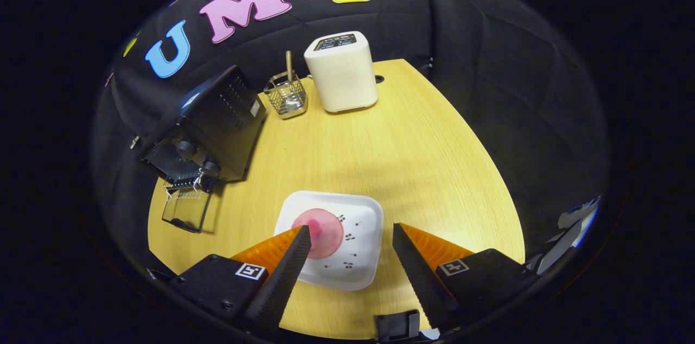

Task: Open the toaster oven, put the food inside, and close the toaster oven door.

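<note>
Fingers of the gripper (352, 243) stand spread and empty above the white plate (358, 265), which holds the pink food (323, 230) between them. Toaster oven (203, 127) sits well apart beyond the left finger, door (185, 211) already down. Likely step: picking up the food; next, lower and close squarely on it.

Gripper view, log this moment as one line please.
gripper: open, over white plate | pink food: on plate, ungrasped | toaster oven: door down, open | stage: picking food
</note>
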`<state>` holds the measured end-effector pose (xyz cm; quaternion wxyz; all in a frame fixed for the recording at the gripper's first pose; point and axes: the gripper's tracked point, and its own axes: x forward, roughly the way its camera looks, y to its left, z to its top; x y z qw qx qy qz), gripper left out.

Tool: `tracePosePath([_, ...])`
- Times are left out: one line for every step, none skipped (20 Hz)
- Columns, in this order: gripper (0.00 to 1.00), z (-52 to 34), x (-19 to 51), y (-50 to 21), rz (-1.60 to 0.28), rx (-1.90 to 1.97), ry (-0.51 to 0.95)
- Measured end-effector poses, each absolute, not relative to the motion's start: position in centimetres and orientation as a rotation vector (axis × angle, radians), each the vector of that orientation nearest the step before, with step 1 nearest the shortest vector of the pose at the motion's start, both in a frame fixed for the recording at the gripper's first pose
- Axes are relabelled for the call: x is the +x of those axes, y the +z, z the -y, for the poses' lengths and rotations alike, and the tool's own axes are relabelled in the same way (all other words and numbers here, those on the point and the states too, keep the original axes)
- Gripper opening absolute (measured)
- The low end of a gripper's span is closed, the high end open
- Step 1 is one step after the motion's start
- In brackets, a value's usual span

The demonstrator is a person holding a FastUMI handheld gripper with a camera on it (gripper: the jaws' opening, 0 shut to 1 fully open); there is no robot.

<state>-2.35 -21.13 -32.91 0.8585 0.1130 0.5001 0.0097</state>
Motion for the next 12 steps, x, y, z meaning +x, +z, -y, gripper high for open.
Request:
tracePosePath([0.99,21.6,-2.7,-33.8,-1.076,0.241,0.015])
tracePosePath([0.99,21.8,-3.1,-34.8,-1.105,0.242,0.010])
tracePosePath([0.99,22.1,-3.6,-35.3,-1.131,0.242,0.008])
tracePosePath([0.99,22.3,-4.0,-36.0,-1.153,0.238,0.007])
tracePosePath([1.00,22.4,-4.3,-36.5,-1.170,0.232,0.009])
tracePosePath([0.99,22.5,-4.5,-37.0,-1.181,0.226,0.013])
tracePosePath([0.99,22.5,-4.7,-37.3,-1.192,0.219,0.017])
tracePosePath([0.99,22.4,-4.8,-37.6,-1.199,0.217,0.024])
tracePosePath([0.98,22.4,-5.0,-37.9,-1.209,0.208,0.029])
tracePosePath([0.97,22.4,-5.3,-37.9,-1.214,0.196,0.029])
tracePosePath([0.97,22.3,-4.8,-38.1,-1.197,0.182,0.035])
tracePosePath([0.96,22.2,-5.1,-38.3,-1.206,0.160,0.042])
